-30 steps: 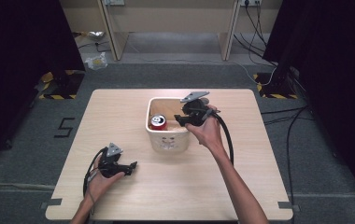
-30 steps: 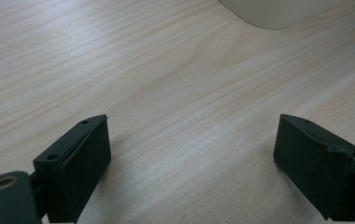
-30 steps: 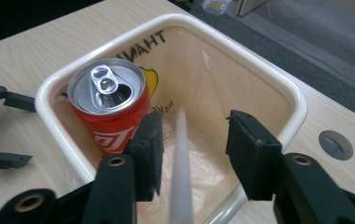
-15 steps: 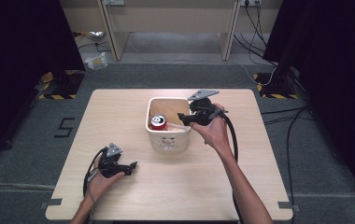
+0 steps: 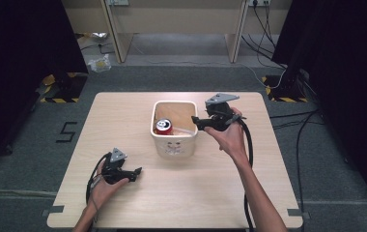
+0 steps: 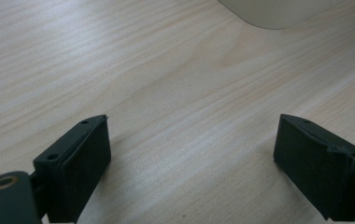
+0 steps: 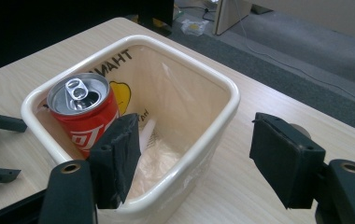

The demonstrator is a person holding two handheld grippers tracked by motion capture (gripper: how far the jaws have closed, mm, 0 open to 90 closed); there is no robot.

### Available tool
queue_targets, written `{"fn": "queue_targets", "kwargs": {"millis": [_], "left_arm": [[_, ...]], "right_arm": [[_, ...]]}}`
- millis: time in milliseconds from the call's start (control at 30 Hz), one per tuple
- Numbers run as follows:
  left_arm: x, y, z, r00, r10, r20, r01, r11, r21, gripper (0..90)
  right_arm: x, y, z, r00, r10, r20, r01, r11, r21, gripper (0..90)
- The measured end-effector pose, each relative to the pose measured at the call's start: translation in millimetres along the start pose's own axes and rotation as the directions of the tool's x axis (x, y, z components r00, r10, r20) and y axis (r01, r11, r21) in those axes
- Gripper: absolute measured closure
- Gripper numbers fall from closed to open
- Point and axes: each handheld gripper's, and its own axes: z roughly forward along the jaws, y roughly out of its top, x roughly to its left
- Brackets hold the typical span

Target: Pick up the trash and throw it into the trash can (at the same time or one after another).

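Observation:
A cream square bin (image 5: 174,147) stands mid-table, lined with clear plastic. A red soda can (image 5: 163,126) stands upright in its left side, its opened top clear in the right gripper view (image 7: 84,112). My right gripper (image 5: 197,123) hovers at the bin's right rim (image 7: 213,77) and points left over it. Its jaws (image 7: 195,121) have just been opening; they stand wide and the pads touch nothing. My left gripper (image 5: 137,173) rests near the table's front left, open (image 6: 192,126) over bare wood, with the bin's base (image 6: 278,11) ahead of it.
The wooden table (image 5: 123,116) has free surface all round the bin. Beyond its far edge lie grey floor, desk legs, a crumpled bag (image 5: 98,63) and cables (image 5: 268,72). My right gripper's thick cable (image 5: 247,145) hangs along the forearm.
My right gripper has drawn back to the right, from over the bin to its right rim, with its jaws spreading wider. The can stays in the bin. The left gripper has not moved.

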Motion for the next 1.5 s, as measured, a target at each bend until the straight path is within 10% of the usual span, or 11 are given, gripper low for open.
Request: {"fn": "queue_targets", "kwargs": {"millis": [1500], "left_arm": [[0.0, 0.0, 0.1, 1.0000, 0.000, 0.000, 0.000, 1.0000, 0.000, 10.2]], "right_arm": [[-28.8, -44.0, -29.5, 0.9972, 0.026, 0.070, -0.024, 0.999, -0.025, 26.1]]}}
